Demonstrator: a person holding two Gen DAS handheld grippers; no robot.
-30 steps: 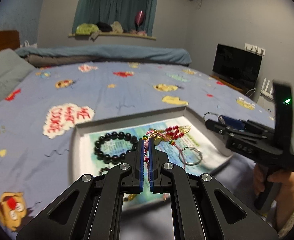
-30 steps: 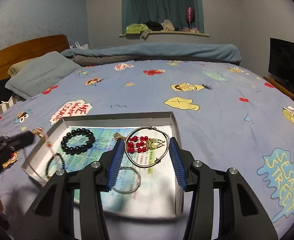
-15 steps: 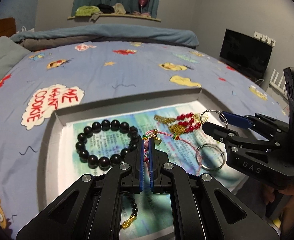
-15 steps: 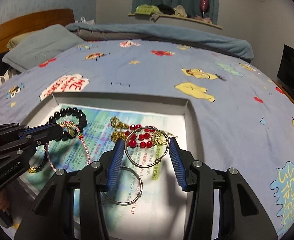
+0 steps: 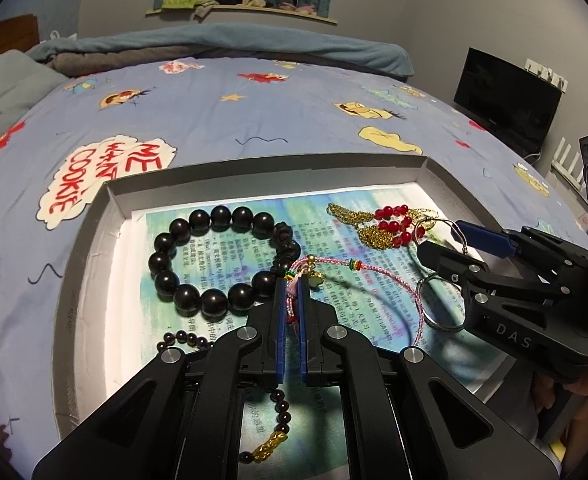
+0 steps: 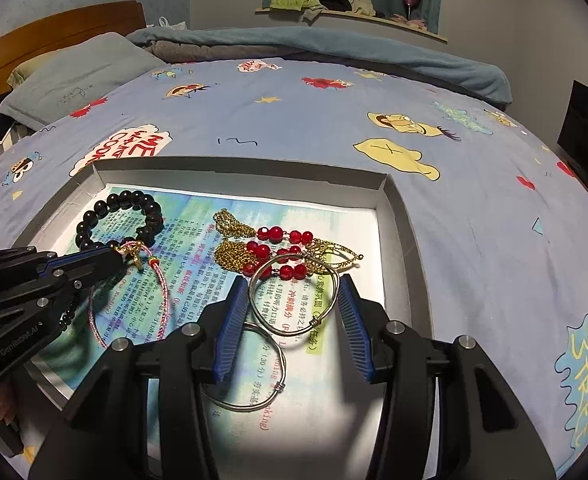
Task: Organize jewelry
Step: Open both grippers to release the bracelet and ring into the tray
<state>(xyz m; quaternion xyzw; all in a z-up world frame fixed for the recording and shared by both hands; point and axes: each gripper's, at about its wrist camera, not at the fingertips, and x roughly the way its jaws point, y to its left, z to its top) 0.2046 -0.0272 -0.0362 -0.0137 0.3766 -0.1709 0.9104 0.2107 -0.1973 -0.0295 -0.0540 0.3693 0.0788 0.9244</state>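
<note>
1. A bed [image 6: 294, 120] with a blue cartoon-print sheet is filling a dim bedroom; a folded blanket is lying along its far edge, and a dark screen is standing to the right.
2. A shallow grey cardboard tray [image 5: 94, 248] is sitting on the sheet, lined with a printed paper page, and it is serving as the sorting place for all the jewelry.
3. The left gripper [image 5: 292, 292] is pinching a pink braided cord bracelet [image 5: 389, 284] between closed jaws. The cord is looping limply out to the right over the paper, its small gold charm hanging just past the tips.
4. The right gripper [image 6: 294, 308] is holding a thin silver wire bangle [image 6: 294, 296] across its width. The jaws are standing wide apart with their ribbed blue pads touching the hoop's two sides, apparently so the stiff ring is braced rather than crushed.
5. A second wire bangle [image 6: 250, 368] is lying flat on the paper below the held one.
6. A bracelet of large glossy black beads [image 5: 222, 256] is resting round and full in the tray's left half, just beside the left jaws.
7. A slimmer strand of small dark beads with a gold figure charm [image 5: 272, 440] is trailing under the left gripper.
8. Gold chain earrings with red faceted beads [image 6: 278, 252] are lying tangled near the tray's middle, partly under the held bangle.
9. Judging by this, both pieces are being lowered into the tray.
</note>
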